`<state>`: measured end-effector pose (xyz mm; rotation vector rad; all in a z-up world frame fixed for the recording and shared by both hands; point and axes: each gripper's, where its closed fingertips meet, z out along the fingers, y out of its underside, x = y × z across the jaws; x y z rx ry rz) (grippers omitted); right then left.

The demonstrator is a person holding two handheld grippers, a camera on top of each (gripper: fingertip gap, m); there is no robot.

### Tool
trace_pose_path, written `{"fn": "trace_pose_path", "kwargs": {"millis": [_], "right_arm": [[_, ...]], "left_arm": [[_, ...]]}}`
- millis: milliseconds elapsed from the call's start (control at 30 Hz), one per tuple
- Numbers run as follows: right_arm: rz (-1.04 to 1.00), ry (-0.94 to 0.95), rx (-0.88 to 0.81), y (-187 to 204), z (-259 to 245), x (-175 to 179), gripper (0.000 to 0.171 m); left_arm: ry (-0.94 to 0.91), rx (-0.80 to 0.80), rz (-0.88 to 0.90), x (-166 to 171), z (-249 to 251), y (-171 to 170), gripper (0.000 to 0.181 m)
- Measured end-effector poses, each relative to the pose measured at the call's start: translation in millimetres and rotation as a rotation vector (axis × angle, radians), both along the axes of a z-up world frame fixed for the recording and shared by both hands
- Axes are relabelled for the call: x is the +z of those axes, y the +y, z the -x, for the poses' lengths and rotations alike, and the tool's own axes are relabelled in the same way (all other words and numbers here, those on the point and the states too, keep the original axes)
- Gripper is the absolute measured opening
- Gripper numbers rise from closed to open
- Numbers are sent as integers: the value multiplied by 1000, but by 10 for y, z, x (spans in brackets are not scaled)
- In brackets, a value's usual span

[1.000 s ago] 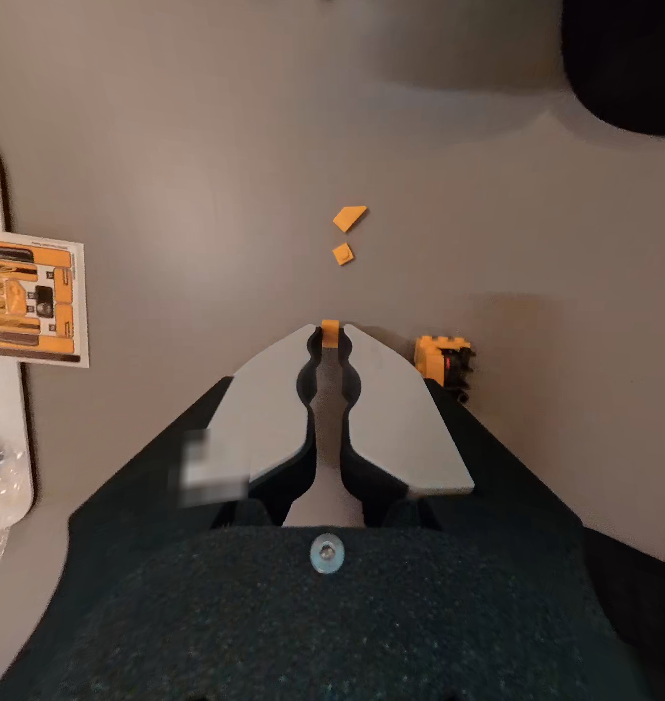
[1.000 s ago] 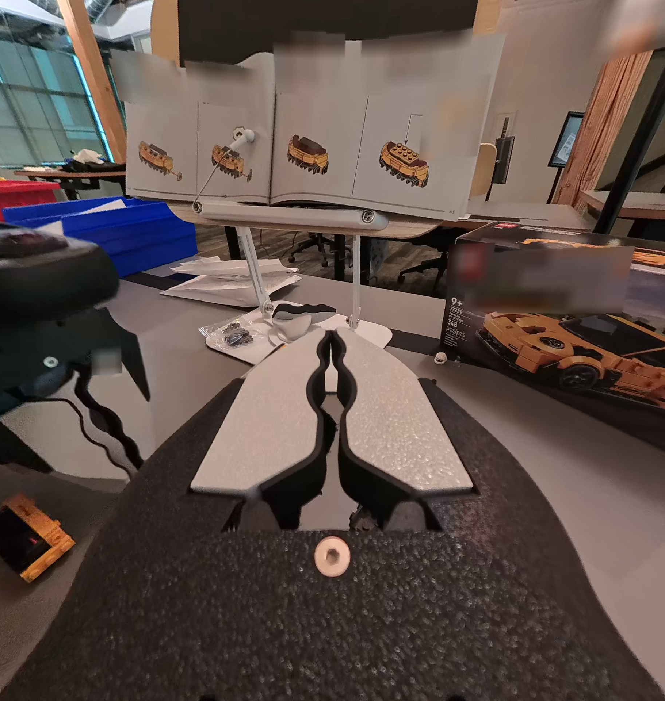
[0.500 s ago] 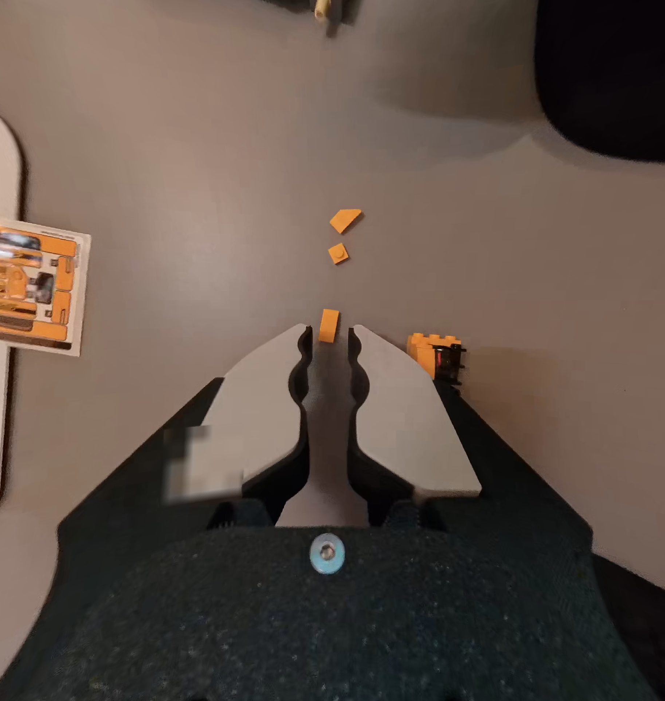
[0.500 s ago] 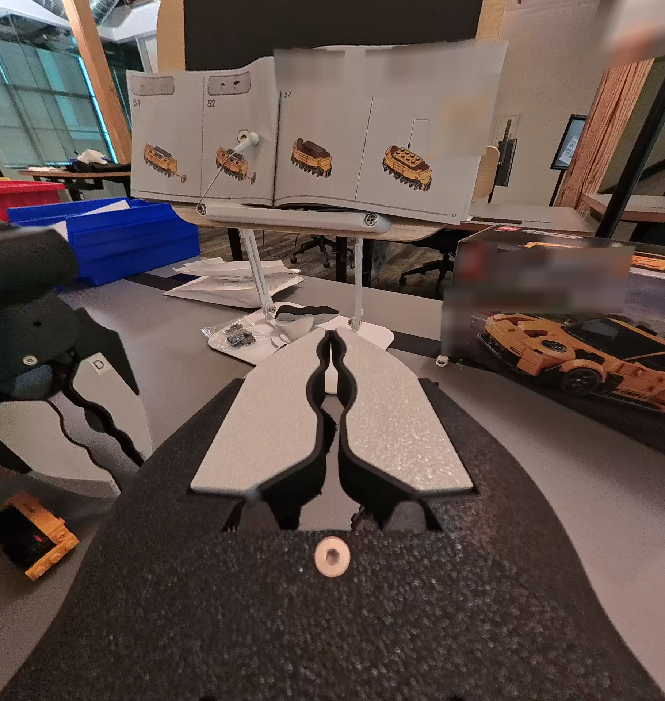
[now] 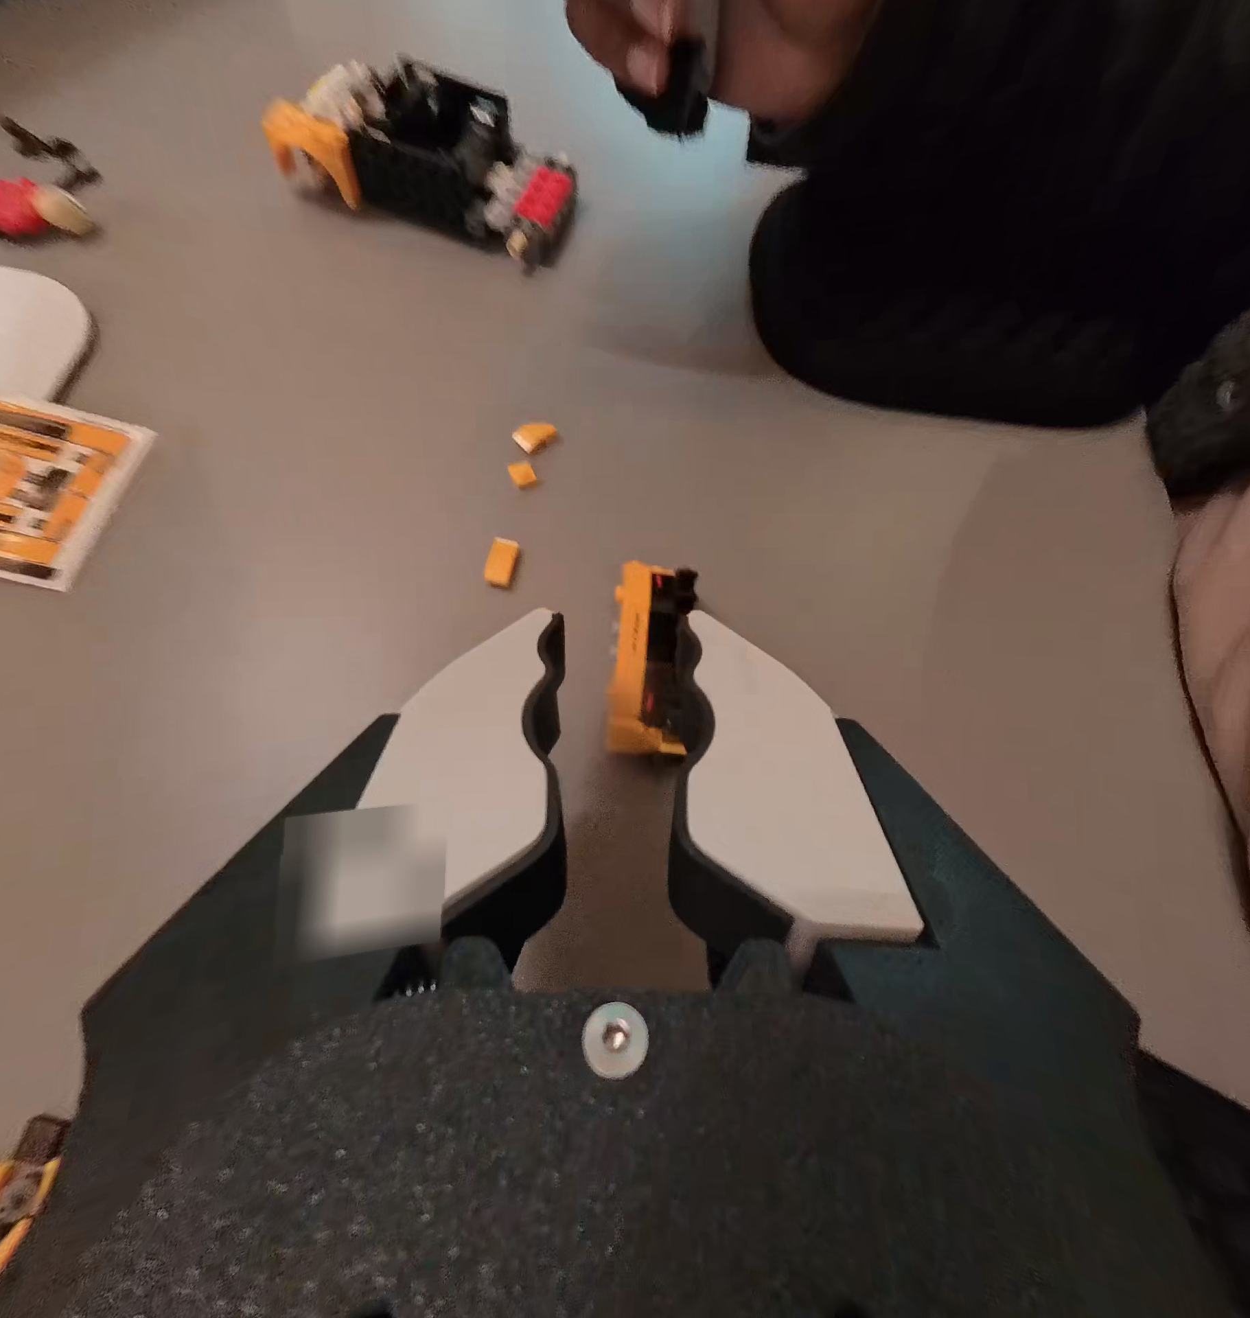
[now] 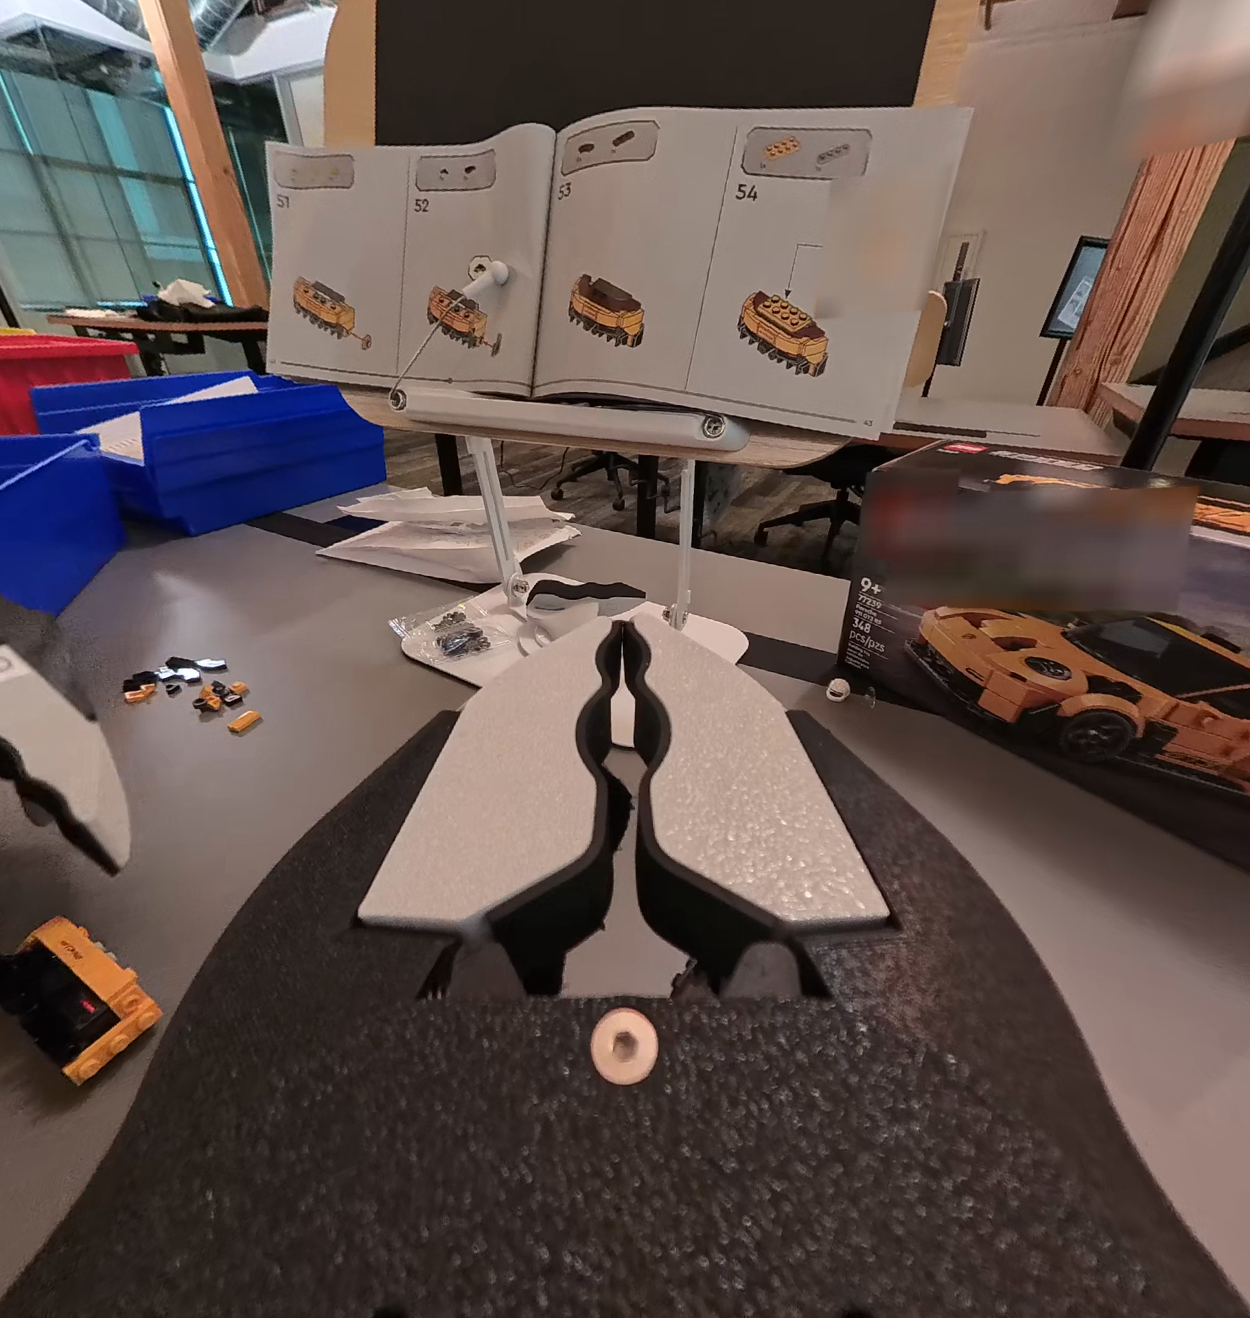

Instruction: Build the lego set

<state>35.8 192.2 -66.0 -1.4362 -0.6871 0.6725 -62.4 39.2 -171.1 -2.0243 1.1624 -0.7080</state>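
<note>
My left gripper (image 5: 623, 624) is open, low over the grey table (image 5: 286, 677). A small orange and black lego sub-assembly (image 5: 636, 663) lies between its fingers, against the right finger (image 5: 750, 713), with a gap to the left finger (image 5: 486, 713). It also shows in the right wrist view (image 6: 65, 998), lying on the table. A small orange tile (image 5: 502, 562) lies just ahead of the left fingertip. My right gripper (image 6: 622, 635) is shut, with nothing visible between its tips, and points at the instruction booklet (image 6: 607, 264).
Two more orange pieces (image 5: 534, 436) and a partly built car (image 5: 422, 164) lie farther ahead, with a sticker sheet (image 5: 30, 499) at the left. A person's arm (image 5: 1235, 677) is at the right. The set's box (image 6: 1071, 642), blue bins (image 6: 179, 442) and loose pieces (image 6: 194, 688) stand around the booklet stand. Left tips to right tips: about 20 cm. To the small orange tile (image 5: 502, 562): left tips about 5 cm, right tips about 20 cm.
My left gripper let go of the small orange tile, opened, and moved right until it straddled the orange and black sub-assembly. My right gripper stayed shut.
</note>
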Motion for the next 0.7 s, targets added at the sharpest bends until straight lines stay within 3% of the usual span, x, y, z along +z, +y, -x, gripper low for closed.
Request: {"fn": "trace_pose_path", "kwargs": {"millis": [233,500,700], "right_arm": [[-30,-7,10,-56,21,57,0],[-33,-52,49,-96,103,-21,0],[-60,-116,101,-177,205,-97,0]], "left_arm": [[89,-86,42,-204,-56,-153,43],[233,-65,-7,-358,37,-92,31],[144,13,-40,-276,89,64,27]]}}
